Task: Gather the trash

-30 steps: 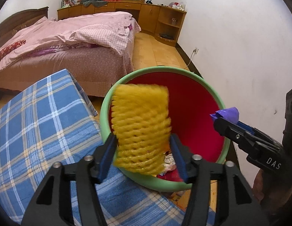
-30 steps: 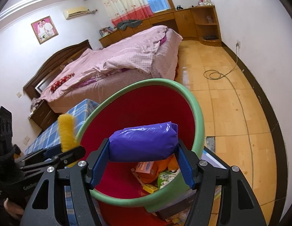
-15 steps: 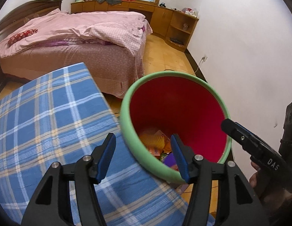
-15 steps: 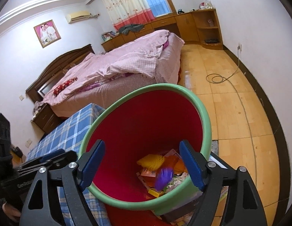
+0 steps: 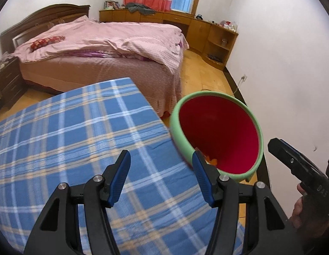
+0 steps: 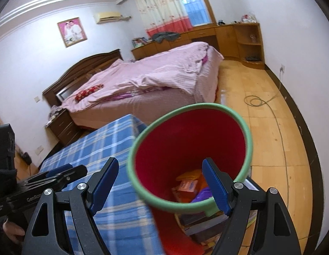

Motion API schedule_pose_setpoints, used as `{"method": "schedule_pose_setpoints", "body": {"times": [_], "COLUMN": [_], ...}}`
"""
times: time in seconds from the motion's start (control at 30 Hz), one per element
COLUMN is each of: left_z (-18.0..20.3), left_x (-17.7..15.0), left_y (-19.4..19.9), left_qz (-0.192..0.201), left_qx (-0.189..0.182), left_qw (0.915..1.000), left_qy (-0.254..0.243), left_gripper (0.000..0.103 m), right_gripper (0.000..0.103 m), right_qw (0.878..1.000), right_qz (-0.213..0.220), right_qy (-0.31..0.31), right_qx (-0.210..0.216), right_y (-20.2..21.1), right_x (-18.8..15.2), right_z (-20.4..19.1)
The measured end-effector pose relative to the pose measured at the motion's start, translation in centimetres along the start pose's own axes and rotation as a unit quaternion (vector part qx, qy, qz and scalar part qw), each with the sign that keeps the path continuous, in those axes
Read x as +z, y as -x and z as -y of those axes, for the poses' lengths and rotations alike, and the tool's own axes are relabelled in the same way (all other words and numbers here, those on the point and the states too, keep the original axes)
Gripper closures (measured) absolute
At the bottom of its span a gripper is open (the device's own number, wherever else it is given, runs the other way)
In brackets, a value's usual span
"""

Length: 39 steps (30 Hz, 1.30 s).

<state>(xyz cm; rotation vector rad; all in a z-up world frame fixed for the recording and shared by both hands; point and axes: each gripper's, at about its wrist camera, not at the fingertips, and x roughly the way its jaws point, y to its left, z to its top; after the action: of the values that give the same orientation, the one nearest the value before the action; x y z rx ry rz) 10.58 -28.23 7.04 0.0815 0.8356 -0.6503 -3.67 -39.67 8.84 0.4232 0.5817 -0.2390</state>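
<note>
A red trash bin with a green rim (image 5: 215,97) (image 6: 248,136) stands beside the table with the blue plaid cloth (image 5: 58,140) (image 6: 96,144). Trash lies at its bottom: a yellow foam net (image 6: 189,174), an orange packet (image 6: 186,188) and a purple packet (image 6: 203,194). My left gripper (image 5: 161,161) is open and empty over the table edge, left of the bin. My right gripper (image 6: 160,170) is open and empty above the bin's near rim. It also shows in the left wrist view (image 5: 292,161), and the left gripper shows in the right wrist view (image 6: 66,171).
A bed with pink bedding (image 5: 105,42) (image 6: 156,74) stands beyond the table. Wooden cabinets (image 5: 217,36) line the far wall. A white wall (image 5: 292,63) runs close on the right. A cable (image 6: 262,102) lies on the wooden floor. Boxes (image 6: 202,223) sit under the bin.
Both grippers opened and dropped their loads into the bin: the yellow foam net from the left, the purple packet from the right. Both then pulled back and up from the bin.
</note>
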Motion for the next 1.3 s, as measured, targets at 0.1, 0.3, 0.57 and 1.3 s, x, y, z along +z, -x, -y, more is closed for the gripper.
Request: {"method": "schedule_pose_setpoints", "body": {"times": [0.1,0.3,0.57,1.3], "left_z": [-0.9,-3.5,-6.6,-9.7], "left_x": [-0.7,-2.5,-5.6,-14.3], "left_y": [1.9,5.3,9.0,12.9], "left_qz": [0.01,0.028,0.05,0.088], "left_qx": [0.011,0.041,0.087,0.204], "left_qw": [0.9998,0.998,0.9931,0.9716], "left_qy": [0.009,0.039,0.061,0.08], "left_gripper": [0.043,0.043,0.043,0.043], "right_gripper": [0.021,0.021,0.021,0.021], "right_qw": [1.0,0.999,0.998,0.994], "right_qz": [0.0,-0.006,-0.002,0.044], "right_qy": [0.009,0.021,0.047,0.1], "right_qx": [0.015,0.037,0.052,0.002], "right_y": [0.9,2.3,3.9,6.4], "right_x": [-0.5,-2.0,-4.8,-12.7], "right_z": [-1.6,-4.8,-9.0,-13.9]}}
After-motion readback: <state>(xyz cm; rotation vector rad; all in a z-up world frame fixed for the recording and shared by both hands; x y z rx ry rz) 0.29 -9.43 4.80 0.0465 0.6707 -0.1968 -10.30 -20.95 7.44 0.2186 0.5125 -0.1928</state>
